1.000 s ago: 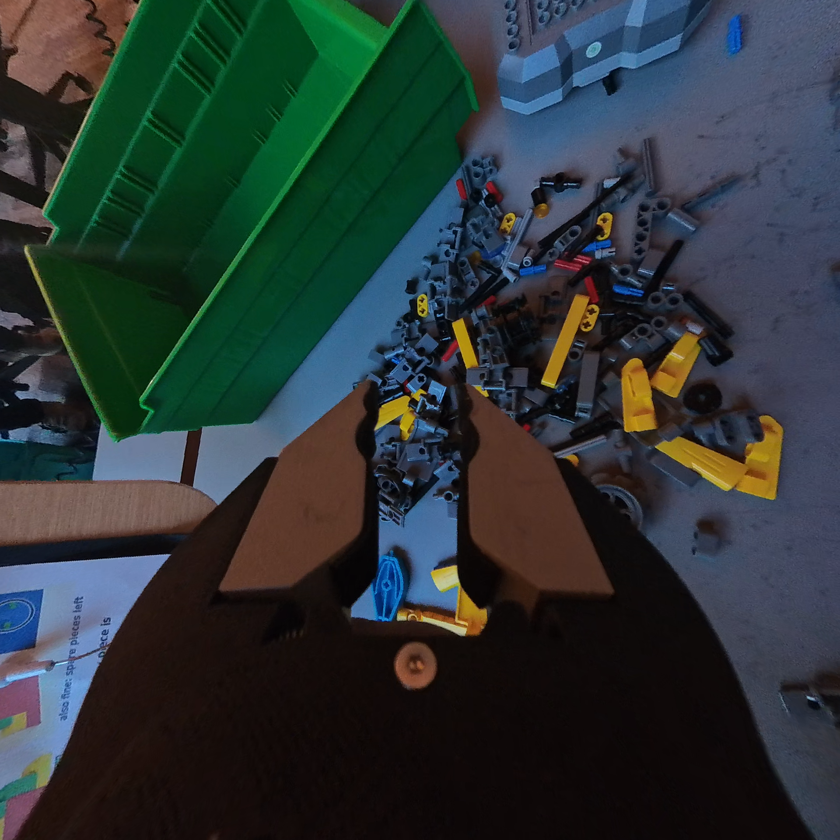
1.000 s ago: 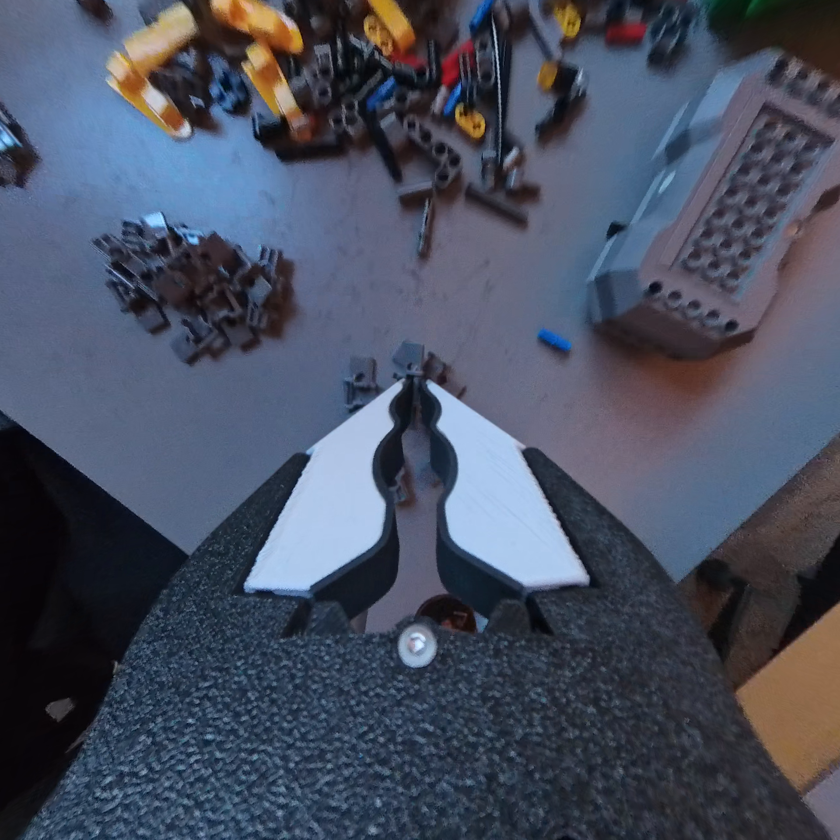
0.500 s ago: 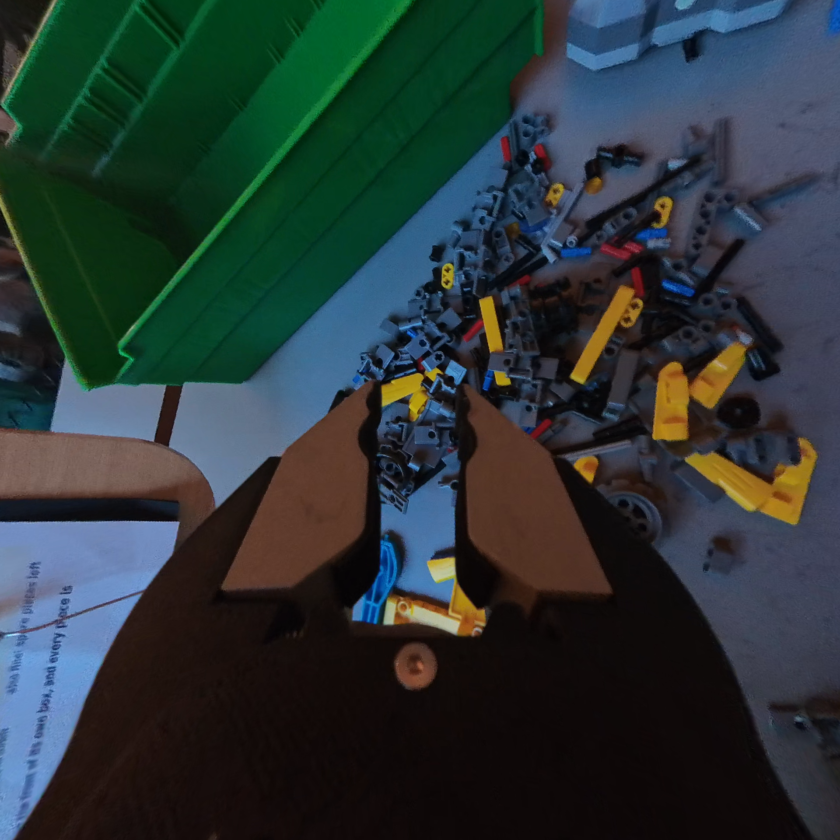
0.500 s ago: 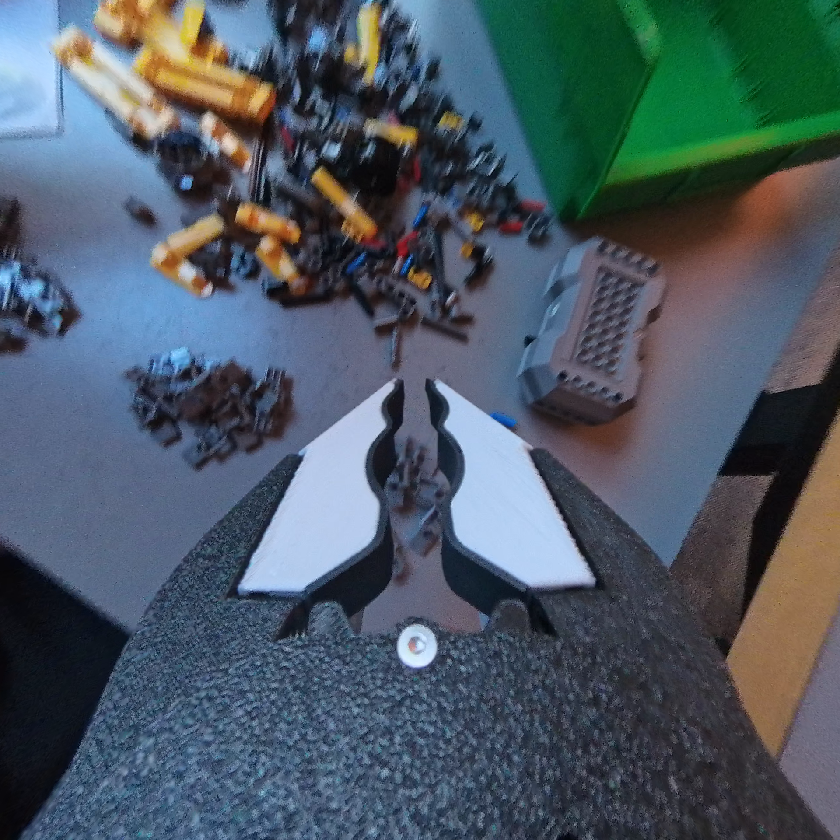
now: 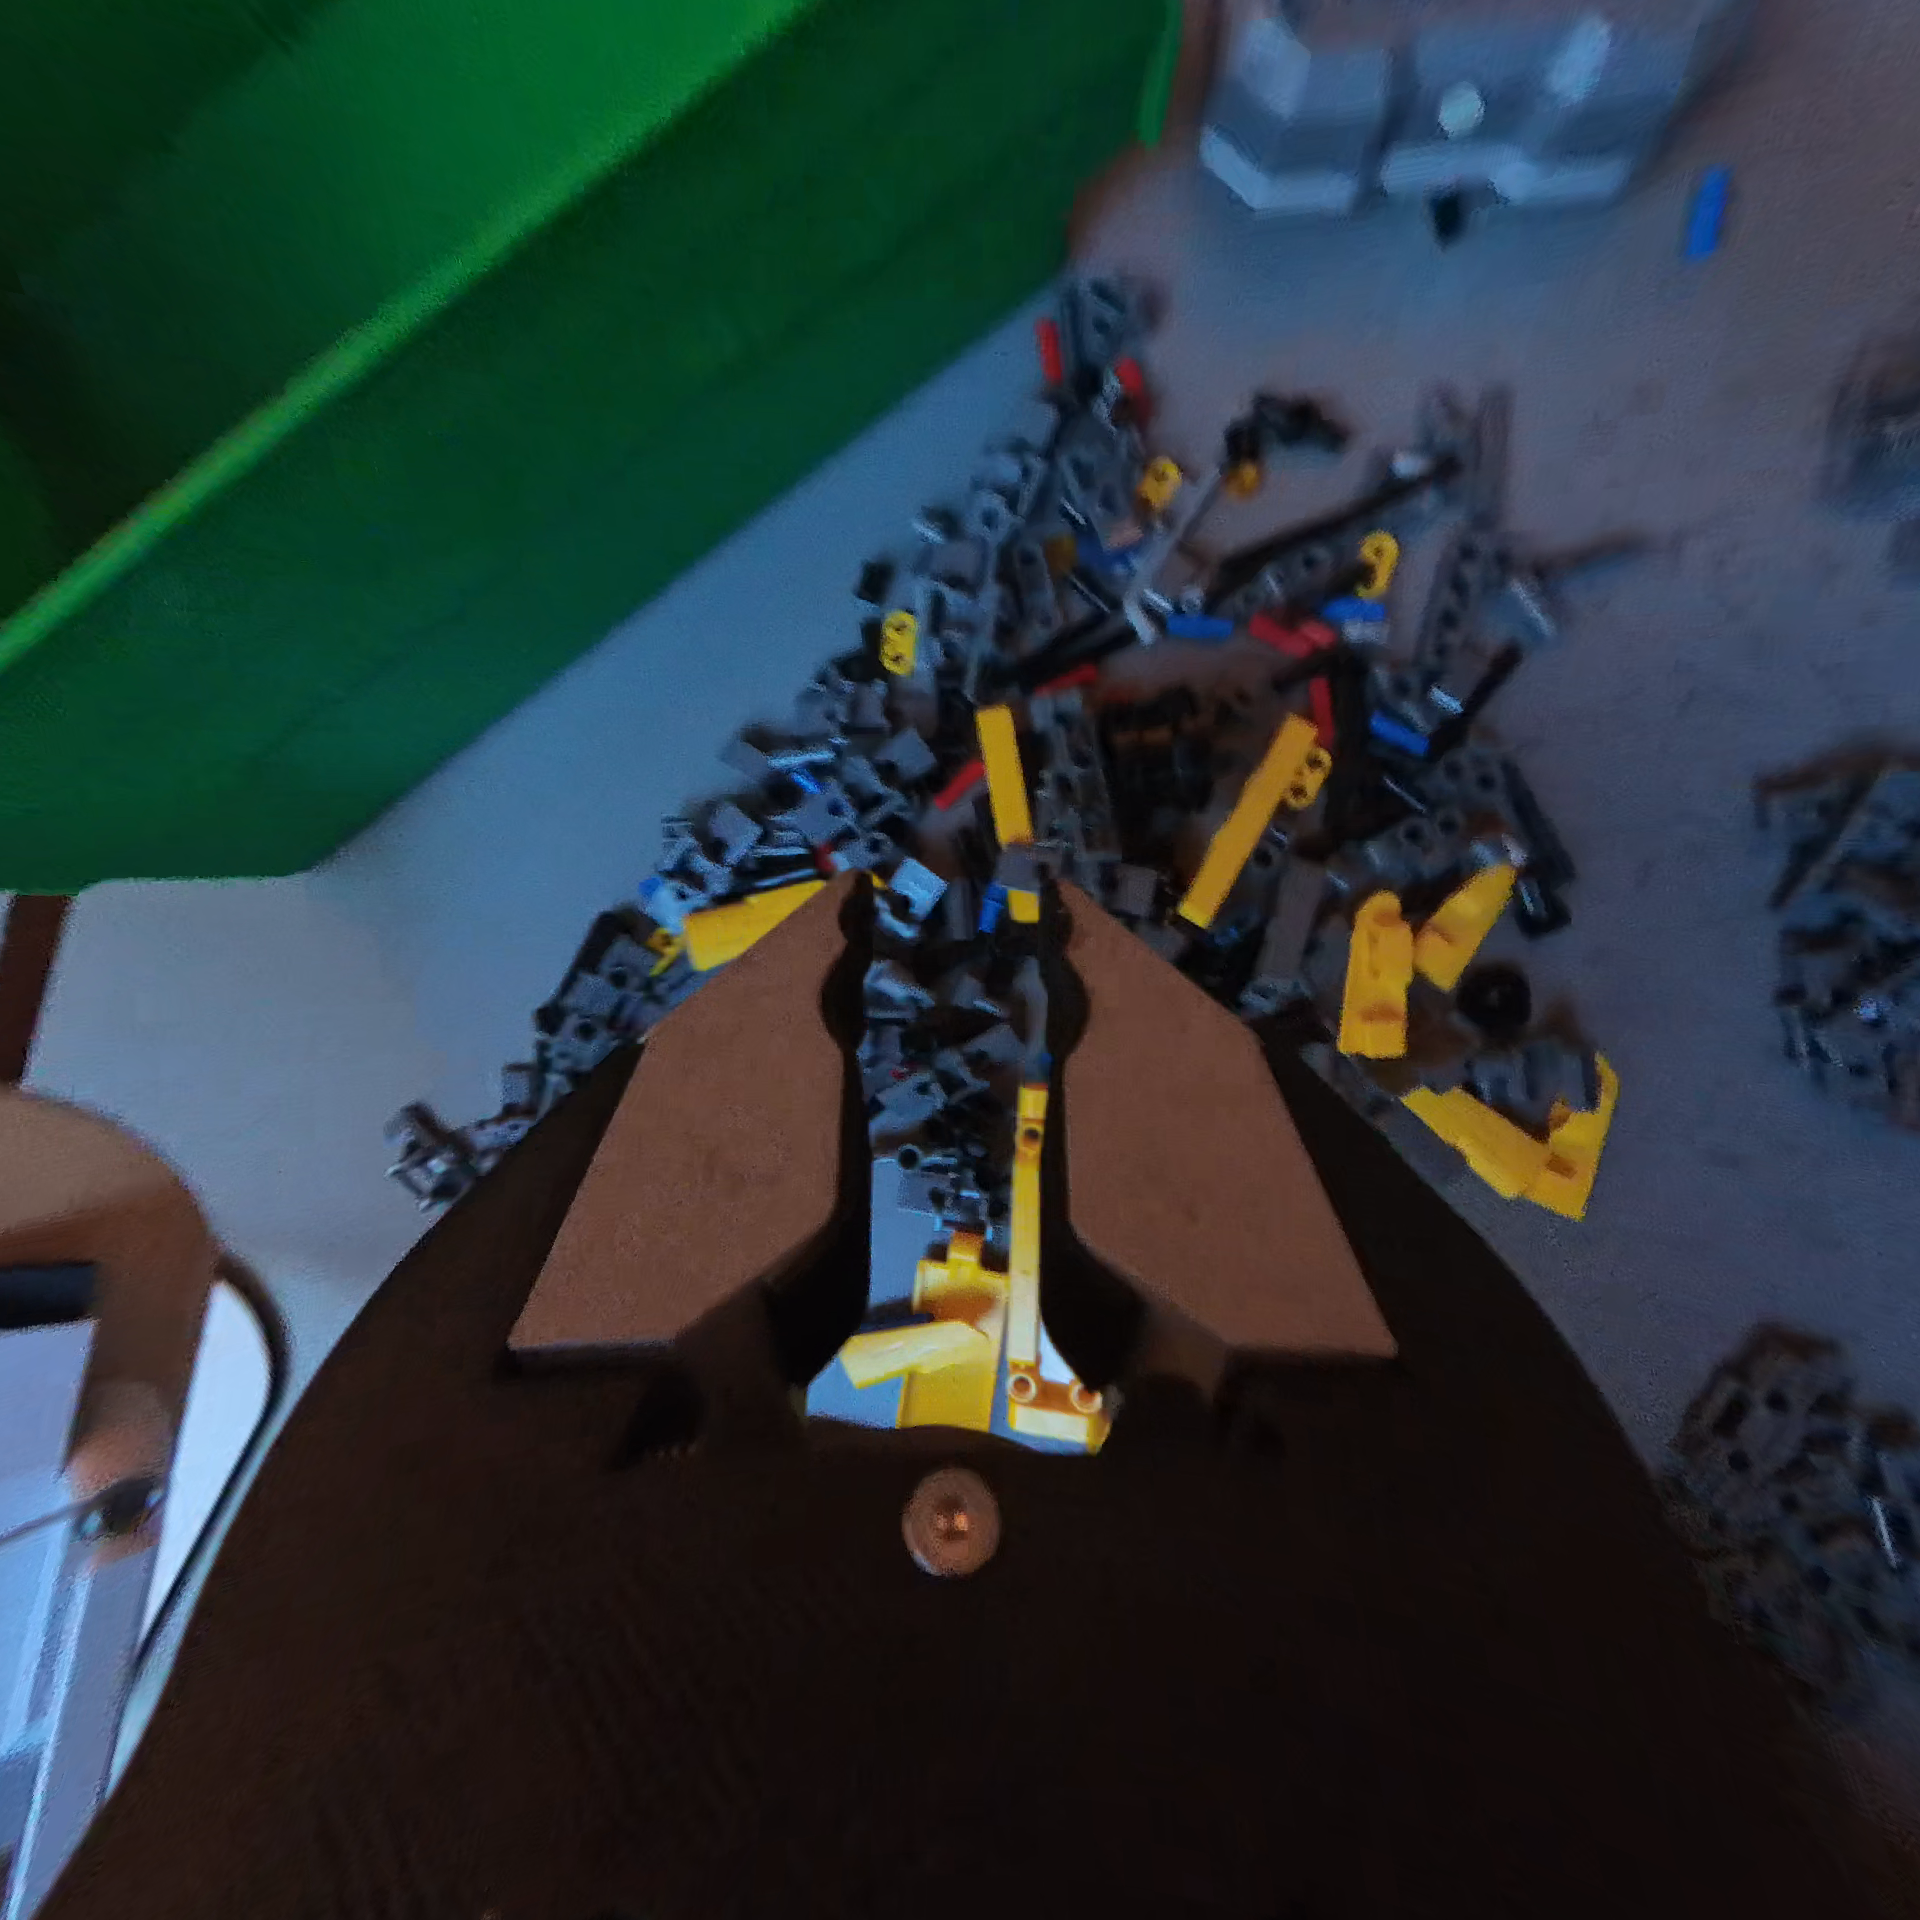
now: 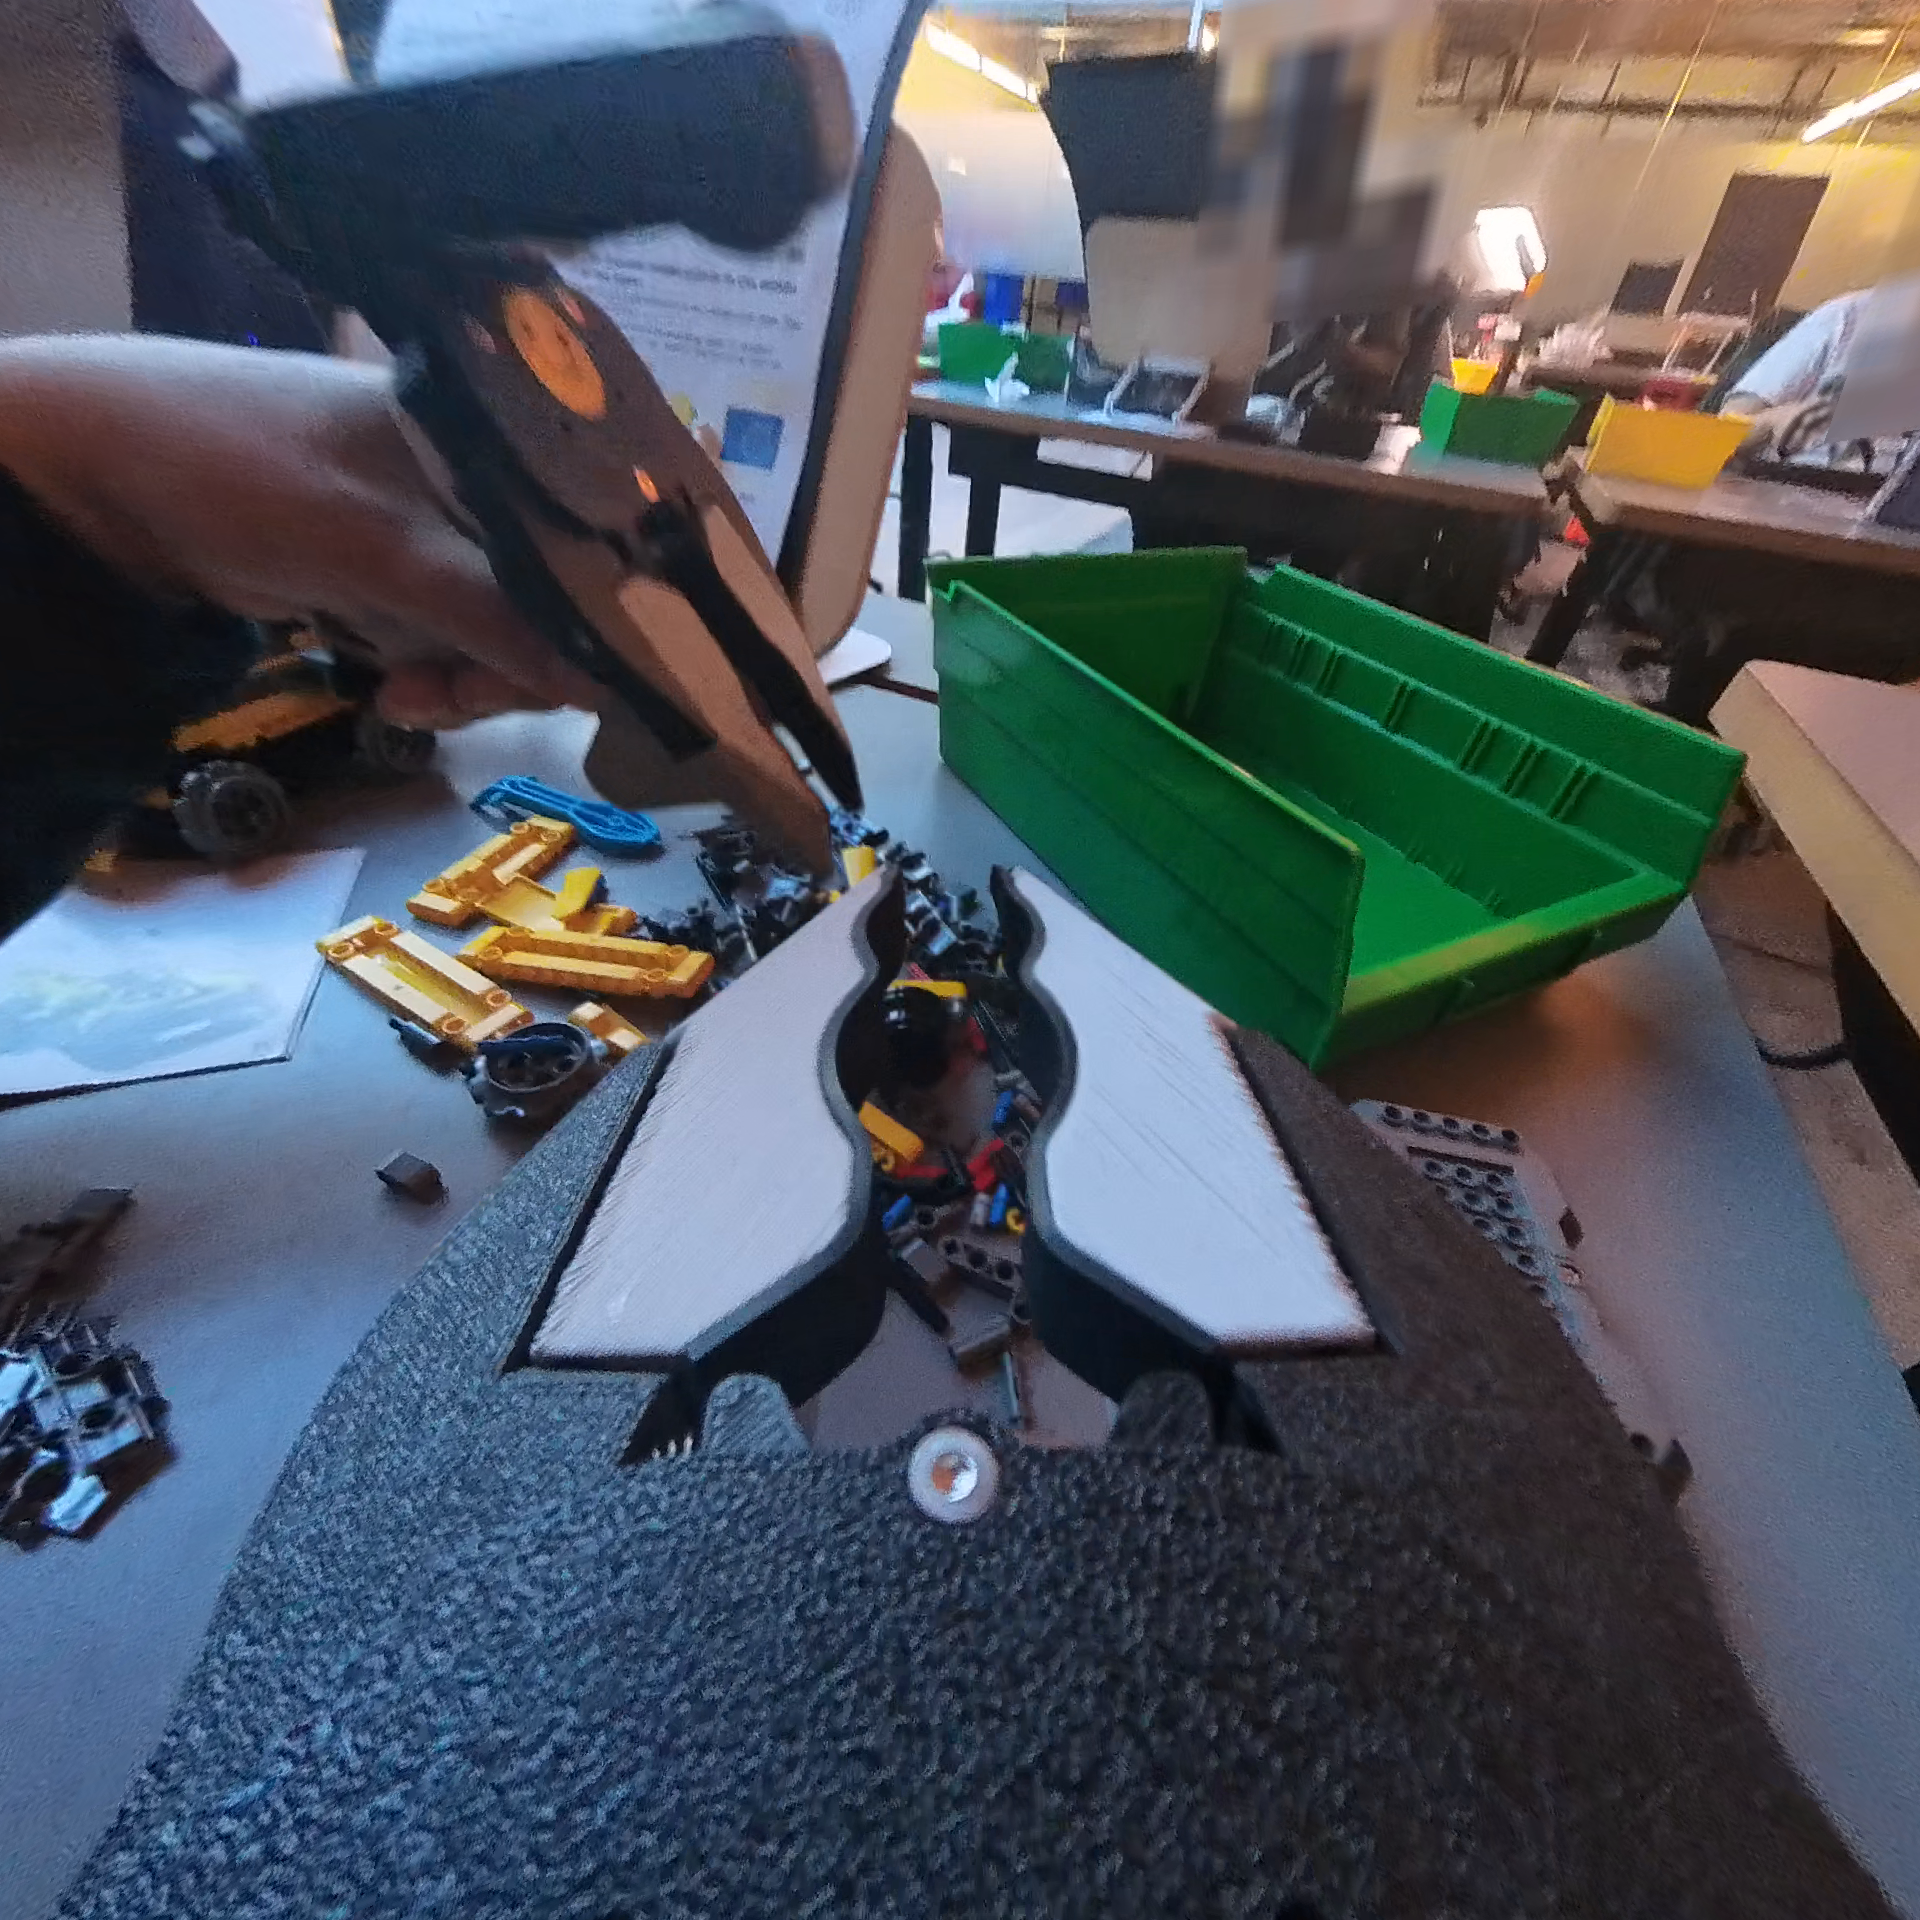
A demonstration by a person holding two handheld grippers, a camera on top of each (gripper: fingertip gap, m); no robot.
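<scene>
Mixed brick pile [image 5: 1101,790]: grey, black, yellow

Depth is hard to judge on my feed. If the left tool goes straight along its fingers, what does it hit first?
Most likely the mixed pile of small bricks: the open left tool points down into it, tips just above, contact unclear. The green bin lies off to the side.
</scene>
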